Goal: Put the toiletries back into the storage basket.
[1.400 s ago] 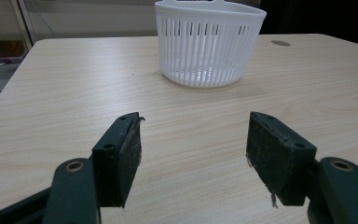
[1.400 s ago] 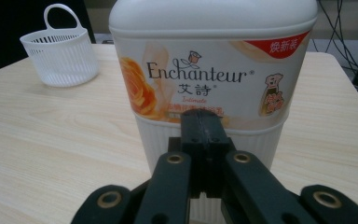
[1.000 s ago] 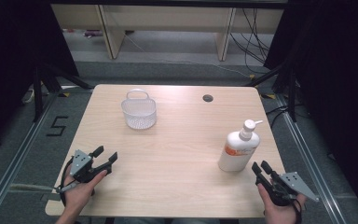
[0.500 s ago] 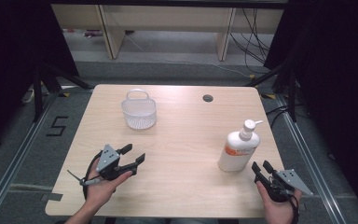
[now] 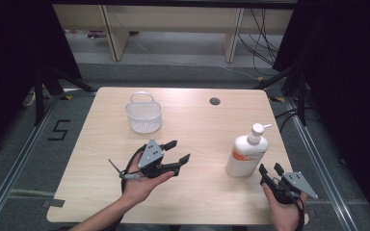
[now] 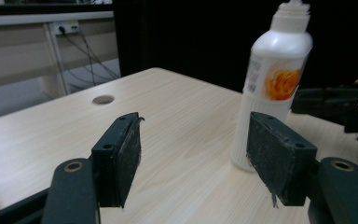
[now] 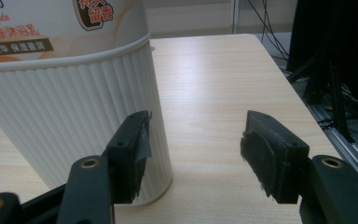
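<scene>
On the right side of the wooden table (image 5: 96,159), a white pump bottle (image 5: 246,153) is standing upright with an orange label, and nothing is holding it yet. The right gripper (image 5: 271,172) is sitting low just beside the bottle's base, near the table's front right corner. Its jaws have just been opening and are now standing wide — in the right gripper view the bottle's ribbed lower body (image 7: 70,112) is lying against the outer side of the left jaw, not between the two, and the gap between the pads is showing only bare tabletop.

The left gripper (image 5: 178,151) is hovering above the middle of the table in the person's left hand (image 5: 142,182), pointing toward the bottle. Its jaws are also spread apart and empty; in the left gripper view the bottle (image 6: 272,79) is standing beyond the right jaw, well apart from it.

A small white mesh basket (image 5: 143,114) with a handle is resting at the back left, empty as far as can be seen, well apart from the bottle.

Judging from this, the work is only beginning — the approach is under way, while the grasp, the lift and any carrying are all still to come.
</scene>
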{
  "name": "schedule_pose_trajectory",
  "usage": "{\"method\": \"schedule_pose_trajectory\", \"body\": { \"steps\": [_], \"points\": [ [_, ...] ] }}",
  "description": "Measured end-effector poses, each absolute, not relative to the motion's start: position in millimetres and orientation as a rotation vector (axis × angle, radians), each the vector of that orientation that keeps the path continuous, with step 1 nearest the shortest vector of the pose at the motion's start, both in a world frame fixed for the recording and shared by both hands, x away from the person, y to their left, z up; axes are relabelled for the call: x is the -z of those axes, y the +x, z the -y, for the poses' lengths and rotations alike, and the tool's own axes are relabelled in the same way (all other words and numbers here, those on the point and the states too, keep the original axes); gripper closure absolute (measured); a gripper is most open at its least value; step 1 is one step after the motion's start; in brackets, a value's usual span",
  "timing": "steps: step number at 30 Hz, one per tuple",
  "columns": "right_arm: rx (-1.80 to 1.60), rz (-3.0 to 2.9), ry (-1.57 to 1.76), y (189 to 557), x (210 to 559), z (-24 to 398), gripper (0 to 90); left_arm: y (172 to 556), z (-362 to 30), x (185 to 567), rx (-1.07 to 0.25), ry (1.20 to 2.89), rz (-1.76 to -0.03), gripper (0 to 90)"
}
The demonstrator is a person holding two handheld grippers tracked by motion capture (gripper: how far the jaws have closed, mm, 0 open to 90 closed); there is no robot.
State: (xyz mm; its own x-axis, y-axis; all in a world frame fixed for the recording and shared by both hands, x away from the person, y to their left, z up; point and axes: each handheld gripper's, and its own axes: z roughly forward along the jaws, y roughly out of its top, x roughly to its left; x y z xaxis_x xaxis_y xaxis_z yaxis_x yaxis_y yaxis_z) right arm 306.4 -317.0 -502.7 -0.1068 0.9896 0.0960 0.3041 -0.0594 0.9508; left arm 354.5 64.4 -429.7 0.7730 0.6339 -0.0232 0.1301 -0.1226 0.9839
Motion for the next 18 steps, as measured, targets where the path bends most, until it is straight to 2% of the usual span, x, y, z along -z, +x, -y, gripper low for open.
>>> {"method": "schedule_pose_trajectory", "body": {
  "steps": [18],
  "points": [
    [-1.187, -1.505, 1.448, 308.6, 505.6, 315.6, 41.0, 361.6, 44.4, 391.3, -0.418, 1.603, -0.486, 36.8]
  ]
}}
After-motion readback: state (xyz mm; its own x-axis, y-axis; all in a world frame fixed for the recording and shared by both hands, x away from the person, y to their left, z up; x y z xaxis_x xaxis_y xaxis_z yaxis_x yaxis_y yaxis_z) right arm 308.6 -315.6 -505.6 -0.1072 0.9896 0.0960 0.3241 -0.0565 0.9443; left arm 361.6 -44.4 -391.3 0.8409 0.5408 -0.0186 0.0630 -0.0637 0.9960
